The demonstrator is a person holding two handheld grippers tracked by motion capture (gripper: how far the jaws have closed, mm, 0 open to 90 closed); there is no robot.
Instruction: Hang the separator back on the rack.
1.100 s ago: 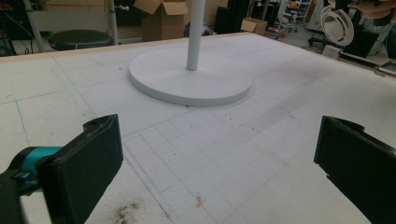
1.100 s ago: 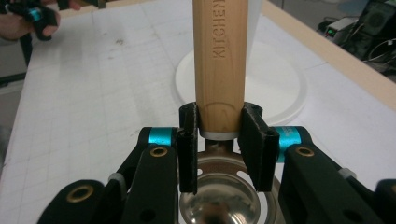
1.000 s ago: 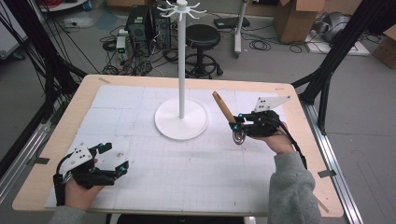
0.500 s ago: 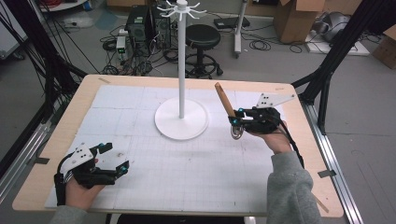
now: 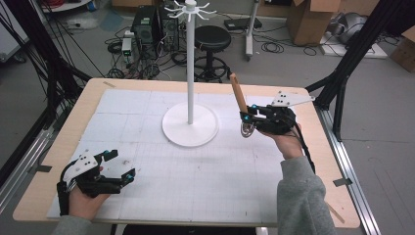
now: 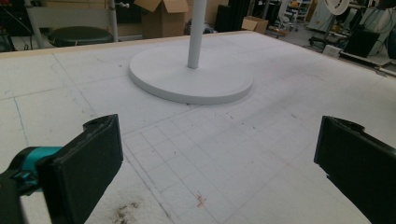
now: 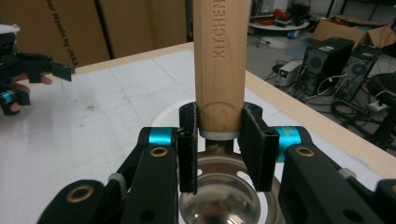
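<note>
Right tongs (image 5: 249,119) clamp a wooden-handled steel strainer (image 5: 239,95) upright, probably for hanging on the white hook stand (image 5: 190,63); left tongs (image 5: 117,168) rest wide apart.

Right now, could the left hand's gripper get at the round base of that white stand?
Probably yes. The left gripper is open and points toward the stand base, with bare white mat between them. The right gripper grips a wooden-handled utensil off to the side.
</note>
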